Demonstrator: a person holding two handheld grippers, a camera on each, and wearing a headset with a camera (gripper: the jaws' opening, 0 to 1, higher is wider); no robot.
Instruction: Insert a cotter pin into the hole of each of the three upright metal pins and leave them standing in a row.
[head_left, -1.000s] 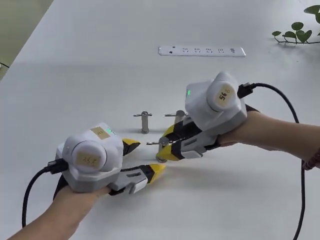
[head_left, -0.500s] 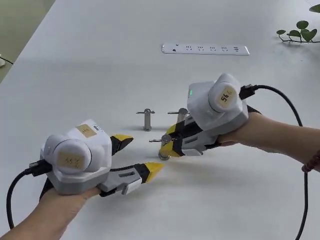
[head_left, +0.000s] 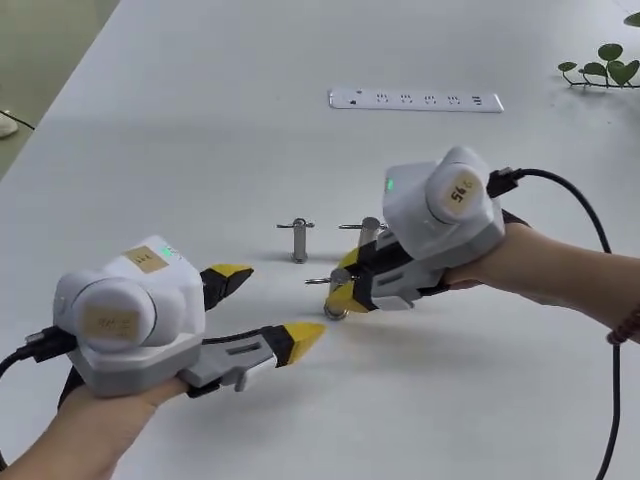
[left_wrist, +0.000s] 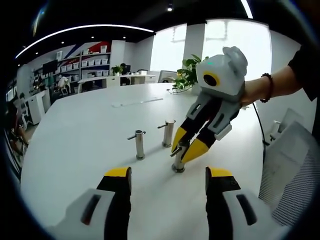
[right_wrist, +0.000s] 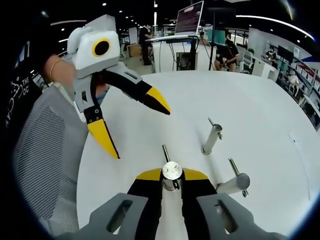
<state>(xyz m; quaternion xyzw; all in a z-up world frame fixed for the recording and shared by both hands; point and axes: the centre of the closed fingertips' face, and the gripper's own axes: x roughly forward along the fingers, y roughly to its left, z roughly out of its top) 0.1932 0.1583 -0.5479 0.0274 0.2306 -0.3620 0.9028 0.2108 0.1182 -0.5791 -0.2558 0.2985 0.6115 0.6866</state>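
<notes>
1. Tongs on the right first: the right tongs (head_left: 342, 282) are clamped on the nearest metal pin (head_left: 335, 311), just under its head. A cotter pin (head_left: 316, 282) sticks out sideways from it.
2. The left tongs (head_left: 283, 300) are spread wide and hold nothing, just beside that pin and not touching it.
3. Beyond both tips stand the second pin (head_left: 369, 233) and the third pin (head_left: 299, 243), each with a cross pin through its top.
4. The right gripper view looks down on the gripped pin's round head. The left gripper view shows its foot on the worktop (head_left: 200, 150).
5. Well beyond the tongs, the head view has a power strip (head_left: 416, 100) and plant leaves (head_left: 600, 68).
6. Both gripper views show an open office with desks. The left one adds shelves and windows, the right one people.
</notes>
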